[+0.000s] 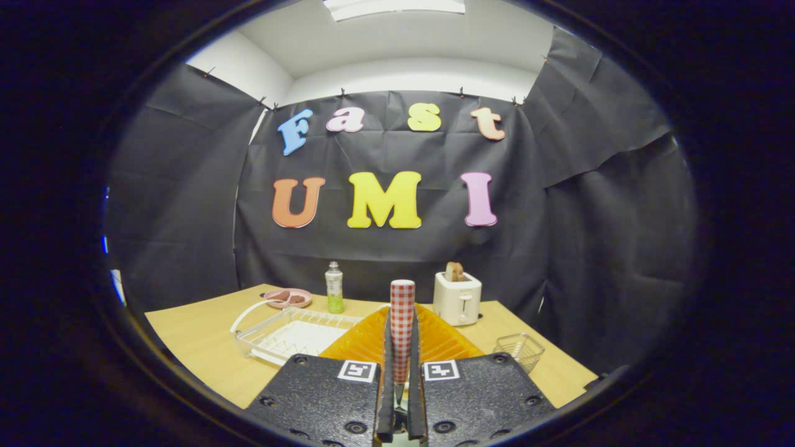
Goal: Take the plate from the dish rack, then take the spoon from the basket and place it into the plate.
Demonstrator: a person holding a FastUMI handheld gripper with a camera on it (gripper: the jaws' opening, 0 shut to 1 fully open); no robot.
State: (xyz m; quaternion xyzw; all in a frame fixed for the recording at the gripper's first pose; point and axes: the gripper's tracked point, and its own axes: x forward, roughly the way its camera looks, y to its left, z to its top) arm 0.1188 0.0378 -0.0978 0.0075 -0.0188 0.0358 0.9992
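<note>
My gripper (402, 315) is shut on the spoon (402, 295). Its red-and-white checked handle stands upright between the two fingers and sticks out above their tips. The spoon's metal neck shows low down between the fingers; the bowl is hidden. An orange ribbed plate (363, 343) lies on the table right behind and under the fingers, partly covered by them. The white dish rack (292, 332) sits to the left of the plate, with no dish in it. A small wire basket (520, 351) stands to the right.
On the wooden table (192, 335), a white toaster (457, 299) holding a bread slice stands beyond the plate. A green-capped bottle (335, 287) and a pink dish (288, 298) with food are behind the rack. Black cloth walls close the booth.
</note>
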